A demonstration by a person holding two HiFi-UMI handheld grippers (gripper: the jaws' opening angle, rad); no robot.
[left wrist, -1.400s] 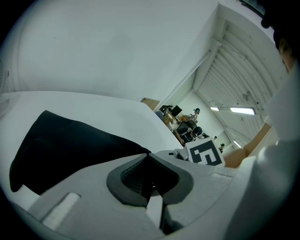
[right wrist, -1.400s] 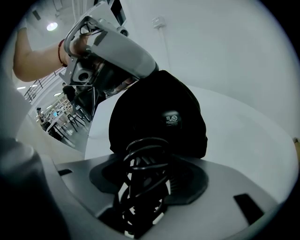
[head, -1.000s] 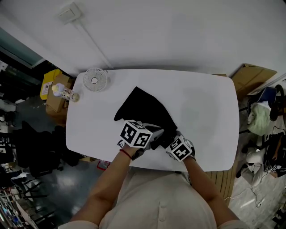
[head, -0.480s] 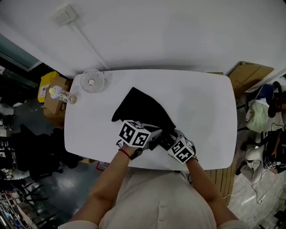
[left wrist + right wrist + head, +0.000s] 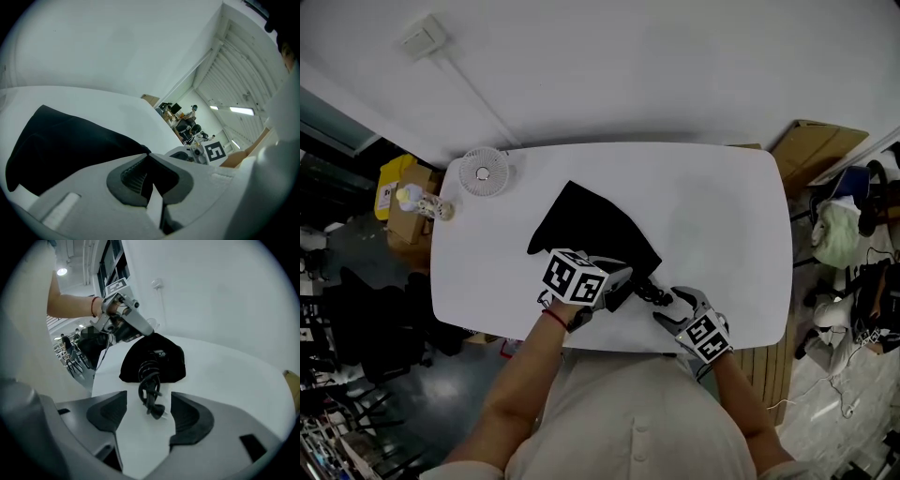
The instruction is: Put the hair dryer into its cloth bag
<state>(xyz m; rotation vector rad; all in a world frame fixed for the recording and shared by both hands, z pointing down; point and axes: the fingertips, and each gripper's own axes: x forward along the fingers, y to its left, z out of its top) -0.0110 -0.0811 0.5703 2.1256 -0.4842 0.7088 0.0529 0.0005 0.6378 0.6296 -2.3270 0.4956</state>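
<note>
The black cloth bag [image 5: 586, 230] lies on the white table [image 5: 722, 216], its mouth facing me. The hair dryer [image 5: 158, 355] sits inside, its dark body just visible in the mouth. Its coiled black cord [image 5: 150, 385] and plug [image 5: 158, 412] trail out onto the table. My left gripper [image 5: 623, 281] is shut on the bag's upper rim [image 5: 140, 149] and holds the mouth up. My right gripper [image 5: 671, 307] stands back from the bag near the table's front edge, jaws wide open. In the right gripper view the cord lies between its fingers [image 5: 108, 411] without touching them.
A small round fan [image 5: 483, 172] stands at the table's far left corner. A bottle-like item [image 5: 420, 202] sits on boxes just off the left edge. A cardboard box [image 5: 814, 150] is on the floor at the right. A white wall runs behind the table.
My right gripper has drawn back from the bag's mouth toward me and to the right, jaws opening wider. The coiled cord now lies exposed on the table. The left gripper has not moved.
</note>
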